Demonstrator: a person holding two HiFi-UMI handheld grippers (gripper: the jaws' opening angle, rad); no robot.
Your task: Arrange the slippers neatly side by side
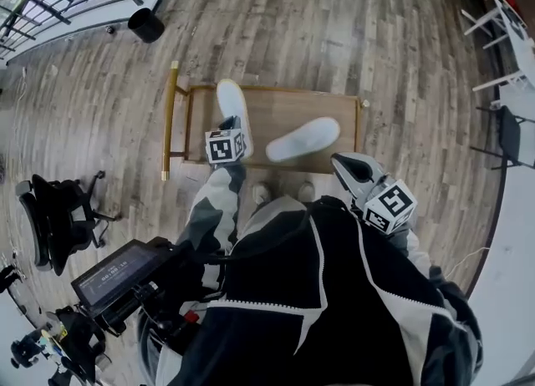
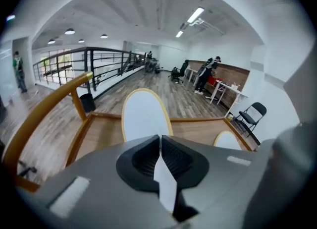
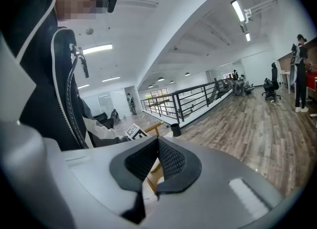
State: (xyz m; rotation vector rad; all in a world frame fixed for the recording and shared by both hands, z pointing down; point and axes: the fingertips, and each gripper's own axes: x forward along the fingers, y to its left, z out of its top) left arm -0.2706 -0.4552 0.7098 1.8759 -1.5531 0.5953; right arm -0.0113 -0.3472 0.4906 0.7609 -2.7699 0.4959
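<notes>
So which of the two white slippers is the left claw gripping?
The left slipper, which points straight away from the person: the left claw is shut on its near end. The right slipper lies slanted and untouched.

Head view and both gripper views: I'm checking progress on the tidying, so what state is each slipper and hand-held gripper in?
Left flat white slipper: pointing away along the low wooden table, near end pinched in left hand-held gripper.
Right flat white slipper: flat on table, angled, apart from its mate, ungripped.
Left hand-held gripper: shut on left flat white slipper.
Right hand-held gripper: shut, empty, off the table.
</notes>
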